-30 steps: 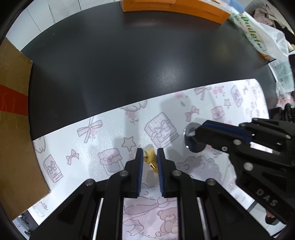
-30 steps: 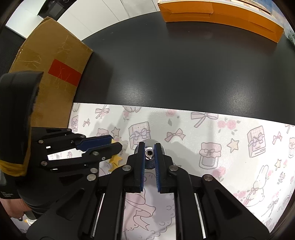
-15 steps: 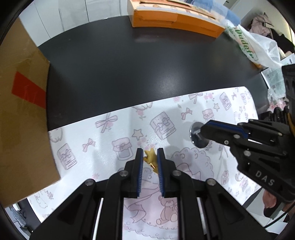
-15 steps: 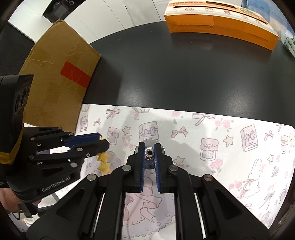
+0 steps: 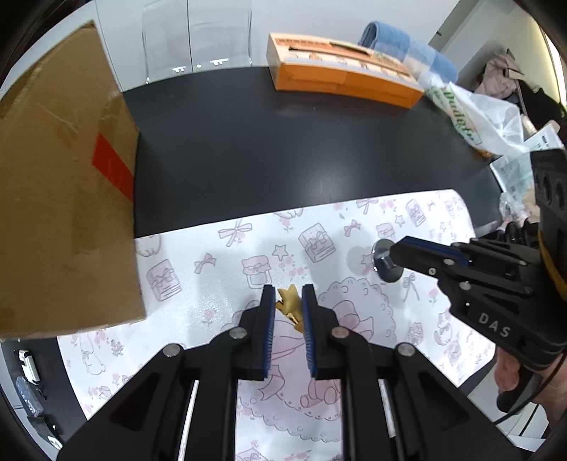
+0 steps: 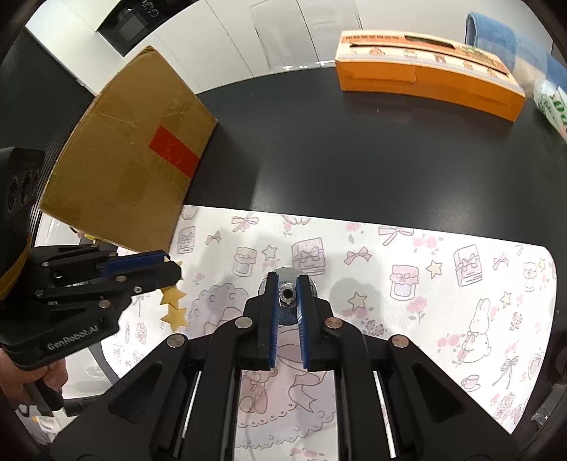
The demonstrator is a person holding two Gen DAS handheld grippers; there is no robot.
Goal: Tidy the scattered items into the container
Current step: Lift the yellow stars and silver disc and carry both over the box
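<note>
Two tools [image 5: 287,301] [image 6: 286,292] loaded; cardboard box [image 5: 63,198] looms left

A black table [image 6: 347,152] is seen, and everything else is placed relative to it. A white cloth [image 6: 443,305] printed with pink bows, jars, books and stars is spread over its near part. An orange box [image 6: 425,83] is set at its far edge, with a blue towel [image 5: 407,44] behind that box. A plastic bag [image 5: 478,117] with green lettering is laid at the table's right side. White cabinet panels [image 6: 226,42] are seen beyond the table, and a dark oven [image 6: 131,25] is built in to their left. Soft light is reflected off the tabletop.
</note>
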